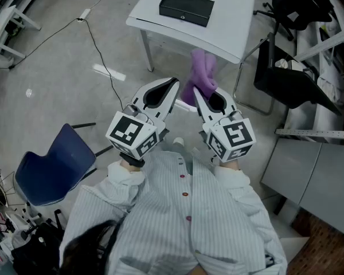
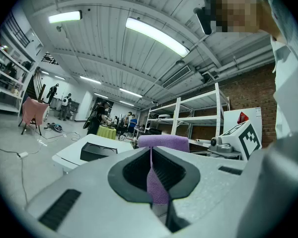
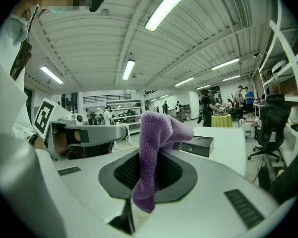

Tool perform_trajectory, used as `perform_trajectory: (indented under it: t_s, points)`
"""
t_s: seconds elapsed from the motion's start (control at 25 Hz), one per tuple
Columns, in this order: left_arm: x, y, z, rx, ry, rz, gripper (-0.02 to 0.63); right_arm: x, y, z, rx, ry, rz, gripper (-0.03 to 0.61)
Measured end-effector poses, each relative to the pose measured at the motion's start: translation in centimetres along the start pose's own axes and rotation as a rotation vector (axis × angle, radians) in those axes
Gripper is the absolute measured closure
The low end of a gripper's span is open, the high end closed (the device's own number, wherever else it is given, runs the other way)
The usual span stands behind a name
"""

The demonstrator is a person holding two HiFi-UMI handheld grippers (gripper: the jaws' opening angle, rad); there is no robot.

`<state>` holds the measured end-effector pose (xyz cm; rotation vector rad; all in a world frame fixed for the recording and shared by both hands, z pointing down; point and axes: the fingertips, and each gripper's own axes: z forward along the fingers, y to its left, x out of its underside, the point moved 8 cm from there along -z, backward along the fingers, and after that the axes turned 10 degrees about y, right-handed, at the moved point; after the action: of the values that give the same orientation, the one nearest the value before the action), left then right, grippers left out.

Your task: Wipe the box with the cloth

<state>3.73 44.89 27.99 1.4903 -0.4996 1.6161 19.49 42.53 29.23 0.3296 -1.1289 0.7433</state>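
Note:
A black box (image 1: 186, 7) lies on a white table (image 1: 229, 27) ahead of me; it also shows in the left gripper view (image 2: 94, 151) and the right gripper view (image 3: 196, 145). My right gripper (image 1: 196, 90) is shut on a purple cloth (image 1: 202, 73), which stands up out of the jaws and droops over them (image 3: 151, 152). My left gripper (image 1: 175, 82) is held beside it with its jaws shut and nothing in them; the cloth (image 2: 164, 142) shows just beyond its tips. Both grippers are held close to my chest, well short of the table.
A blue chair (image 1: 54, 171) stands at my lower left and a black chair (image 1: 286, 79) to the right of the table. A cable (image 1: 97, 44) runs over the floor. Metal shelving (image 1: 327, 50) lines the right side. Several people stand far off (image 2: 102, 118).

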Motion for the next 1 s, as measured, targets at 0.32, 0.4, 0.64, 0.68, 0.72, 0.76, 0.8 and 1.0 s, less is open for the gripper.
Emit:
perform_trajectory:
  t_s: [0.32, 0.4, 0.64, 0.68, 0.72, 0.76, 0.8, 1.0]
  points:
    - [0.3, -0.9, 0.7, -0.025, -0.001, 0.001, 0.595, 0.6, -1.5, -1.2, -0.005, -0.016, 0.02, 0.526]
    - [0.3, -1.2, 0.7, -0.037, -0.008, 0.003, 0.595, 0.8, -1.8, -1.6, -0.009, -0.018, 0.018, 0.526]
    - [0.4, -1.2, 0.8, -0.066, -0.022, -0.001, 0.595, 0.9, -2.7, -1.9, -0.018, -0.023, 0.018, 0.526]
    - [0.3, -1.0, 0.9, -0.07, -0.023, -0.003, 0.595, 0.9, -2.9, -1.8, -0.02, -0.022, 0.019, 0.526]
    - [0.3, -0.8, 1.0, -0.074, -0.024, -0.005, 0.595, 0.9, -3.1, -1.6, -0.023, -0.021, 0.021, 0.526]
    - [0.2, -0.5, 1.2, -0.077, -0.025, -0.006, 0.595, 0.8, -3.2, -1.3, -0.027, -0.02, 0.023, 0.526]
    - [0.1, 0.0, 1.3, -0.079, -0.026, -0.006, 0.595, 0.7, -3.4, -0.8, -0.031, -0.02, 0.024, 0.526]
    - [-0.9, 3.2, 2.6, -0.072, -0.037, -0.003, 0.595, -0.7, -4.2, 2.7, -0.04, -0.022, 0.025, 0.526]
